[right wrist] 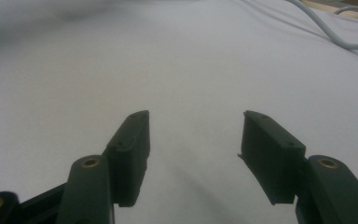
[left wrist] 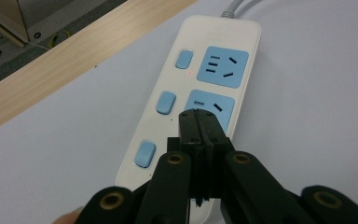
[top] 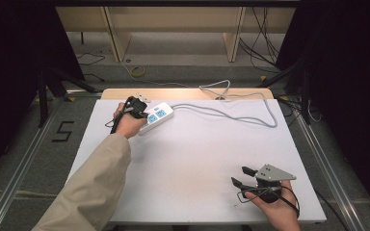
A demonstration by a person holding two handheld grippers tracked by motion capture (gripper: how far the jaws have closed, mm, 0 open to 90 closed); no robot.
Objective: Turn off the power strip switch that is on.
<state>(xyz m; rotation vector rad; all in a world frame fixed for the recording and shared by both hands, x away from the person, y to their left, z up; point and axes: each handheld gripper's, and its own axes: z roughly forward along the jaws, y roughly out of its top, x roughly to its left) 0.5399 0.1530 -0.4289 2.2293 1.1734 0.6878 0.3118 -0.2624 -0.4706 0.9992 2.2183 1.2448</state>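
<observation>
White and bare, our surface [top: 192,163] carries the power strip [top: 157,117] at its far left, where our left gripper [left wrist: 199,115], jaws together, hovers over a socket, while our right gripper [right wrist: 195,140] rests near-right, jaws apart.

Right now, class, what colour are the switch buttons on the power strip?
Light blue, on the white power strip; the left gripper view shows them best.

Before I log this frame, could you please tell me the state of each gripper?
Left gripper: tongs closed, empty, over the power strip.
Right gripper: tongs open, empty.
</observation>
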